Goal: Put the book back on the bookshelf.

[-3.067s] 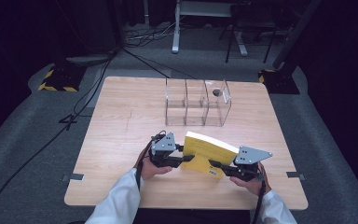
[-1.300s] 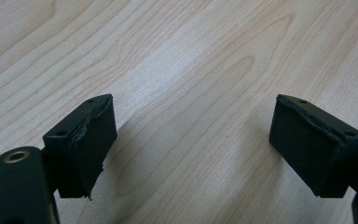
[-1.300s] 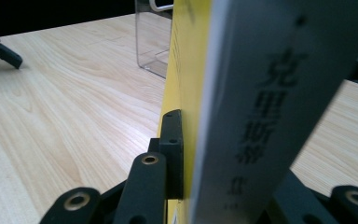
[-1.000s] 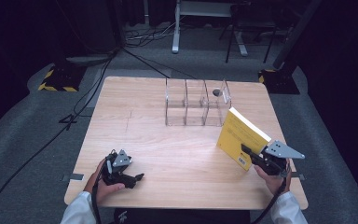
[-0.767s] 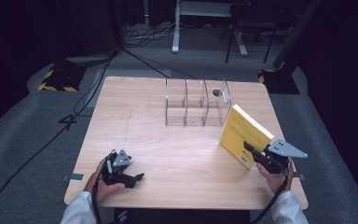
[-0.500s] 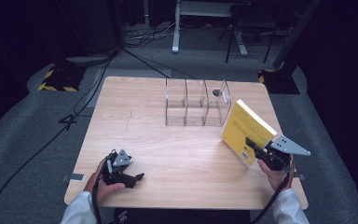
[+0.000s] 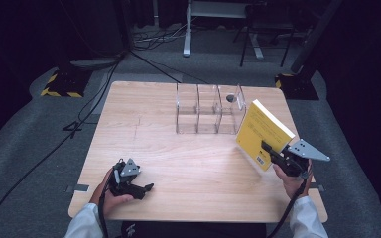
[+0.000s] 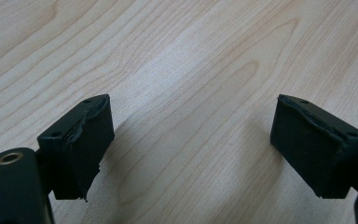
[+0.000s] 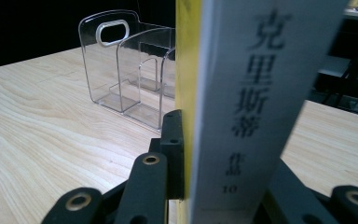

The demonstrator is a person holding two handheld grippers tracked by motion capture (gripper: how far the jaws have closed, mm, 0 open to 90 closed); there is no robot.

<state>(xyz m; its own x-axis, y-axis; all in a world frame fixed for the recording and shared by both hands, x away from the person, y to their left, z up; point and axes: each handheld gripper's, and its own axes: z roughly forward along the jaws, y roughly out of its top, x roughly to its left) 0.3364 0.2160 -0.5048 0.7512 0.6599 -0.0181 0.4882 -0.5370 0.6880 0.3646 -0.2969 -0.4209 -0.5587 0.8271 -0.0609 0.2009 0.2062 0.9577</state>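
Right tool [image 7: 274, 151], in the high view at the right edge of the pale wooden worktop [image 7: 178, 148], pinching the lower corner of a yellow-covered paperback book with a white spine [image 7: 264, 133]. Book held up off the worktop, tilted, top edge leaning toward the upper right of the frame, just beside the right end of the clear acrylic three-compartment organiser [image 7: 209, 110]; whether touching it, impossible to tell. Grey three-cornered plate riding on top of this tool, cable trailing down past the white sleeve at the bottom of the frame.

In the right gripper view, book [image 9: 242, 93] standing upright through the middle of the frame, white spine with dark printed characters facing the camera, yellow cover on its left. Black jaws pressed against both faces near the book's bottom edge, one on each side. Clear organiser [image 9: 126, 70] behind, left of the book, with an oval handle slot in its end wall.

Left tool [image 7: 140, 188], in the lower left of the high view, low over the worktop, cradled in a hand. In the left gripper view, left tool [image 8: 191, 154] spread wide, black pads [image 8: 81, 144] well apart, nothing but bare wood grain [image 8: 182, 70] between them.
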